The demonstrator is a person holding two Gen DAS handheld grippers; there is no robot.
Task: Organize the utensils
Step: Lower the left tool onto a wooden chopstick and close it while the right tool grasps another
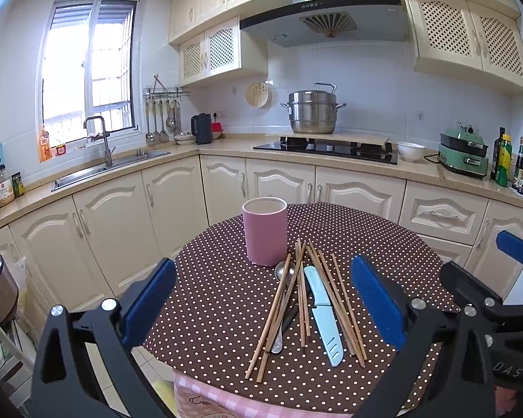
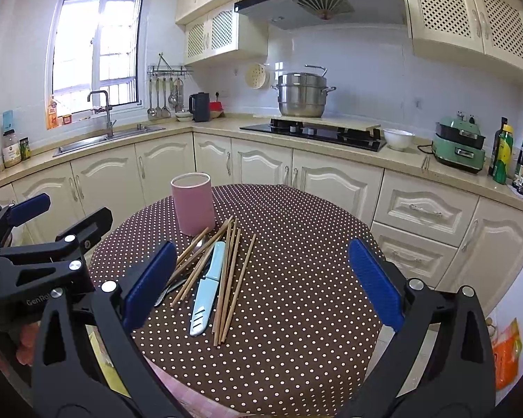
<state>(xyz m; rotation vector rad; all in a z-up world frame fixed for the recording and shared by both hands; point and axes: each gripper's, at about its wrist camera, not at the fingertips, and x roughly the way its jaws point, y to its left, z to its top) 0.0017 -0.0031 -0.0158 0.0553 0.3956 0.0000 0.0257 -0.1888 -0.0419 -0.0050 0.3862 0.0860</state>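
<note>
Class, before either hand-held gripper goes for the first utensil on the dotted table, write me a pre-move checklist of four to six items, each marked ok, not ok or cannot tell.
1. Left hand-held gripper open and holding nothing: ok.
2. Right hand-held gripper open and holding nothing: ok.
3. Pink cup upright, mouth unobstructed: ok.
4. Cup empty inside: cannot tell, the interior is hidden.
5. Chopsticks separated for a single pick: not ok, they cross in a pile over the spoon.
6. Knife blade covered: ok, it looks sheathed in light blue.
</note>
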